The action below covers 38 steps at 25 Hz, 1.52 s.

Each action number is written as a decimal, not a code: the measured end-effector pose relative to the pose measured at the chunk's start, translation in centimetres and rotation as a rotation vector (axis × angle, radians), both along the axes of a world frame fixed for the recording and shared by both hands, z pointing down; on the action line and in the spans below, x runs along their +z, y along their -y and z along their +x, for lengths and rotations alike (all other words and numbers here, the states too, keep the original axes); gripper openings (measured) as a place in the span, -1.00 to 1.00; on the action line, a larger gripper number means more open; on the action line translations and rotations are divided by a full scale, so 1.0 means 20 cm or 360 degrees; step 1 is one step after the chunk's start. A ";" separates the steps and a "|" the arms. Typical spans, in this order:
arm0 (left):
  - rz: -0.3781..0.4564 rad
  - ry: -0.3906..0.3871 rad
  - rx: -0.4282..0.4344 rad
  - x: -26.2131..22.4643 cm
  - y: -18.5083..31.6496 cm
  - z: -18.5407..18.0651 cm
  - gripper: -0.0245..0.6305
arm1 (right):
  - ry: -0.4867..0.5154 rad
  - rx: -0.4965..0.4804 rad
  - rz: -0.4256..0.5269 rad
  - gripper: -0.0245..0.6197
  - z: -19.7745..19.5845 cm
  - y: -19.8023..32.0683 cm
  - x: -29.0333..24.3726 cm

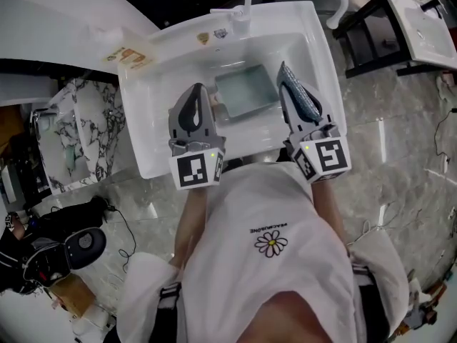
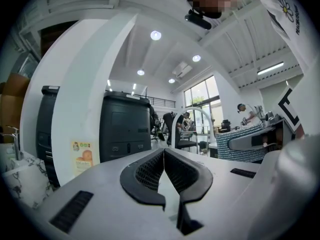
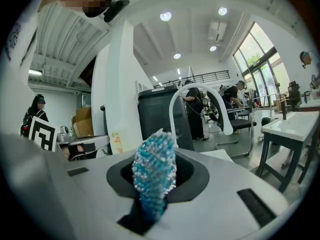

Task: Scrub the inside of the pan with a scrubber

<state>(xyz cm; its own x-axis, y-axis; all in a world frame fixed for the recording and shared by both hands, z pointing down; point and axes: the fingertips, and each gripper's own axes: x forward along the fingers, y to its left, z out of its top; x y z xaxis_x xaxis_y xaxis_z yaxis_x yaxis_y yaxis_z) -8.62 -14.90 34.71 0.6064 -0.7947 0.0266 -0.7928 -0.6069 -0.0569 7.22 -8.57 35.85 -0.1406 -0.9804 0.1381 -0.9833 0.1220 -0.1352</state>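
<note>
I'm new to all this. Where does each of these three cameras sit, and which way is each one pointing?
Head view: sits on the person's head and looks steeply down at the sink, the pan, the left gripper and the right gripper; their white shirt shows.
Left gripper view: rides on the left gripper and looks level across the room; its fingers are shut and empty.
Right gripper view: rides on the right gripper, also level; its fingers clamp the scrubber.
Shared: both gripper views show the white faucet.
</note>
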 end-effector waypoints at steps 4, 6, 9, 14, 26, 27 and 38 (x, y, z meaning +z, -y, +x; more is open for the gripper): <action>-0.0014 0.0027 0.0005 0.02 0.02 -0.01 -0.87 | -0.0009 -0.0014 0.0004 -0.72 -0.01 0.02 0.00; -0.0035 0.0048 0.0025 0.04 0.04 0.00 -0.87 | -0.0011 -0.0023 -0.0001 -0.72 0.00 0.03 -0.01; -0.0011 0.0081 0.0145 0.03 0.06 0.06 -0.77 | -0.0004 -0.0034 -0.0014 -0.72 0.01 0.05 -0.01; 0.0080 0.0436 0.0699 0.12 0.08 0.16 -0.36 | -0.0026 -0.0086 -0.0038 -0.72 0.01 0.07 0.02; -0.0753 0.1844 0.1421 1.09 -0.01 -0.24 -0.20 | -0.0062 -0.0163 -0.0194 -0.72 -0.04 0.02 0.15; -0.0776 0.1882 0.1422 1.12 0.00 -0.25 -0.21 | -0.0064 -0.0166 -0.0202 -0.72 -0.04 0.02 0.16; -0.0983 0.2128 0.1428 1.21 0.07 -0.37 -0.39 | -0.0059 -0.0167 -0.0258 -0.71 0.00 -0.01 0.20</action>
